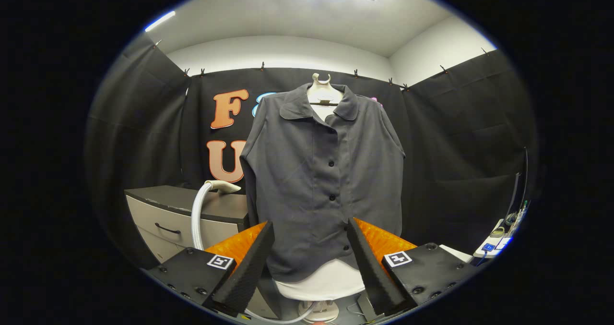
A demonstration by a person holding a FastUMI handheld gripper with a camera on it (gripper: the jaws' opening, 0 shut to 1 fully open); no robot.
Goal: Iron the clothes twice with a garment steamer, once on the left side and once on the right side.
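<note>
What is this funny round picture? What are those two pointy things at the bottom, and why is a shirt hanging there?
The picture comes from a small camera that rides on a tool a person holds in one hand. The lens bends everything, so the room looks round. The two pointy things are the fingers of the tool's gripper, which works like a big pair of tongs. Right now the fingers stand apart and hold nothing.

Beyond the fingers hangs a dark grey shirt with buttons, on a white dummy on a stand. To one side is a cabinet with drawers. On top of it lies the steamer head, joined to a white hose. The steamer blows hot steam to smooth out wrinkles. The job is to steam the shirt, and it has not been picked up yet.
</note>
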